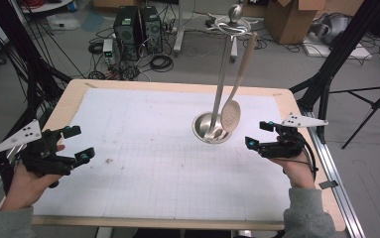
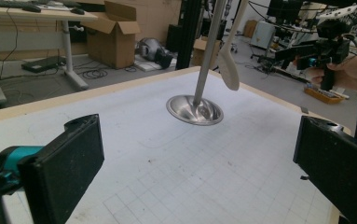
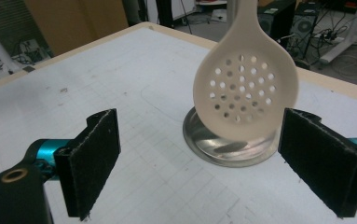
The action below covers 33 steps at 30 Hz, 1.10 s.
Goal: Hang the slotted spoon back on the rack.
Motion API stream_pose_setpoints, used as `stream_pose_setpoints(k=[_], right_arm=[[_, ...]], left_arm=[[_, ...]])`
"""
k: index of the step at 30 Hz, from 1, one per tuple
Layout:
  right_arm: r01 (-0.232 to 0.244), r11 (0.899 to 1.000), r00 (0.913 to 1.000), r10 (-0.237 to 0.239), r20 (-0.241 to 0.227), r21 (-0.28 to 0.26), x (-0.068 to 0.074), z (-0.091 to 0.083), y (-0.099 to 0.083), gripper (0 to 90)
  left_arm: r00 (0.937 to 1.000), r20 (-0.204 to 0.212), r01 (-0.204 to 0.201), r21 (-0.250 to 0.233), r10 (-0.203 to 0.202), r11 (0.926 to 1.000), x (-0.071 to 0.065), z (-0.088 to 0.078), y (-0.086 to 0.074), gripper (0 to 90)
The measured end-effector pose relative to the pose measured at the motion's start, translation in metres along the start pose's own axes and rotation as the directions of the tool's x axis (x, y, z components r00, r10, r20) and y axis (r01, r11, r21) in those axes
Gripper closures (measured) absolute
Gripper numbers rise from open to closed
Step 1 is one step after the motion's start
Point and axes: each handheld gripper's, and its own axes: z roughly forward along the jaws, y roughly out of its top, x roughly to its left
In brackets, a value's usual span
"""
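Note:
A metal utensil stand rises from a round dish-like base [image 1: 205, 130] right of the mat's middle, its pole [image 1: 223, 74] reaching up to a hook ring. A beige perforated spoon [image 1: 230, 115] hangs from the ring, its head just above the base. My right gripper [image 1: 257, 134] is open just right of the spoon, with the spoon head [image 3: 246, 88] and base [image 3: 213, 144] ahead between its jaws [image 3: 199, 158]. My left gripper [image 1: 79, 143] is open and empty at the table's left side. From the left gripper [image 2: 199, 172], the stand base [image 2: 195, 110], spoon [image 2: 229, 70] and right gripper [image 2: 293, 57] lie ahead.
A white grid mat [image 1: 153, 163] covers the wooden table [image 1: 68, 99]. Beyond the far edge are computer towers [image 1: 138, 25], cables and cardboard boxes [image 1: 289, 17]. Black frame posts flank the table, and a tripod [image 1: 376, 104] stands at the right.

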Motion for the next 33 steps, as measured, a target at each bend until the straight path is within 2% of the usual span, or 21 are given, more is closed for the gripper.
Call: stream_pose_setpoints(k=[5,10,12,23,33], right_arm=[[-0.003,1.0,0.9996,0.003,0.027,-0.005,0.003,-0.009,-0.004,11.6],[-0.006,1.0,0.9988,0.008,0.047,-0.023,0.005,-0.018,-0.008,11.6],[-0.006,0.999,0.9981,0.008,0.06,-0.035,0.005,-0.022,-0.009,11.6],[-0.019,0.998,0.9953,0.026,0.093,-0.067,0.004,-0.036,-0.019,11.6],[-0.025,0.997,0.9943,0.033,0.101,-0.075,0.0,-0.035,-0.034,11.6]], left_arm=[[1.0,-0.001,-0.007,-0.002,0.007,1.0,-0.001,0.0,0.0,2.0],[0.9985,-0.046,-0.031,-0.05,0.029,0.9982,-0.002,-0.001,0.002,2.0],[0.9981,-0.054,-0.033,-0.055,0.03,0.9979,-0.001,-0.001,0.001,2.0],[0.9985,-0.046,-0.031,-0.017,0.031,0.9994,0.0,0.003,-0.005,2.0],[0.9971,-0.072,-0.026,0.0,0.025,0.9997,0.009,0.005,-0.023,2.0]])
